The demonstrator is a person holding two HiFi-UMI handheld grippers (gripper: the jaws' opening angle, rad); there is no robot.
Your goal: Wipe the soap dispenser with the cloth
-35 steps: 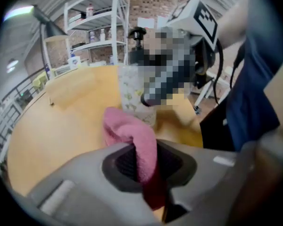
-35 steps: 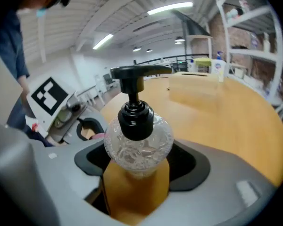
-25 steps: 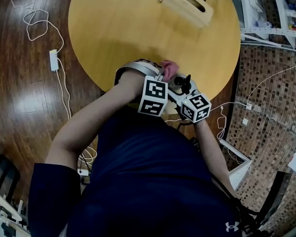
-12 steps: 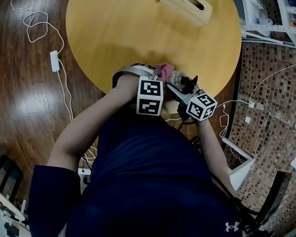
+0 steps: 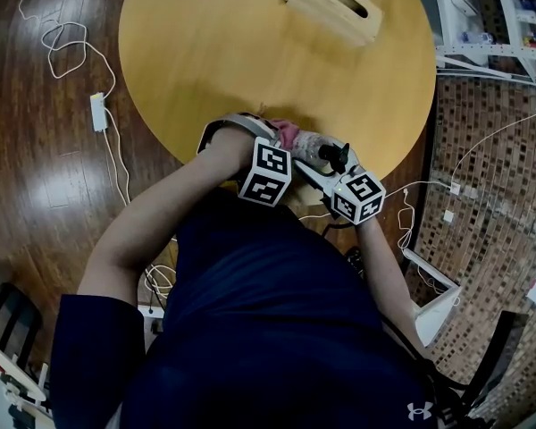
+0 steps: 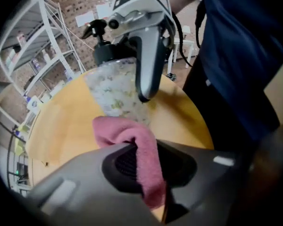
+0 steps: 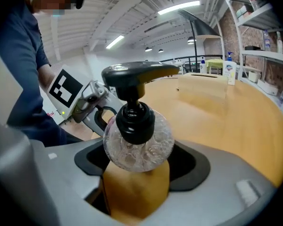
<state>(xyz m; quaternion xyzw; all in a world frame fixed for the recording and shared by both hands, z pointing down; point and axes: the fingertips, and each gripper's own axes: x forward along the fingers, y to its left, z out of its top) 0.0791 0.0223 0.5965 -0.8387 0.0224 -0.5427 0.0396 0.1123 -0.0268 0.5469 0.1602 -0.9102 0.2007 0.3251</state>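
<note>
Pink fuzzy cloth [image 6: 142, 147] pinched in left fingers [image 6: 80, 185]; right fingers [image 7: 221, 171] clamp clear round dispenser [image 7: 137, 147].

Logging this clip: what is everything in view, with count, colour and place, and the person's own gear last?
table: one, yellow wood, round, centre
soap dispenser: one, clear with black pump, near table edge, between the right tongs
cloth: one, pink, clamped in the left tongs, against the dispenser
wooden box: one, pale wood, far side of table
bottle: one, white and blue, beside the box
cable with adapter: one, white, floor at left
shelving: one, white, right of table
left tongs: one, grey, shut on cloth
right tongs: one, grey, gripping dispenser
</note>
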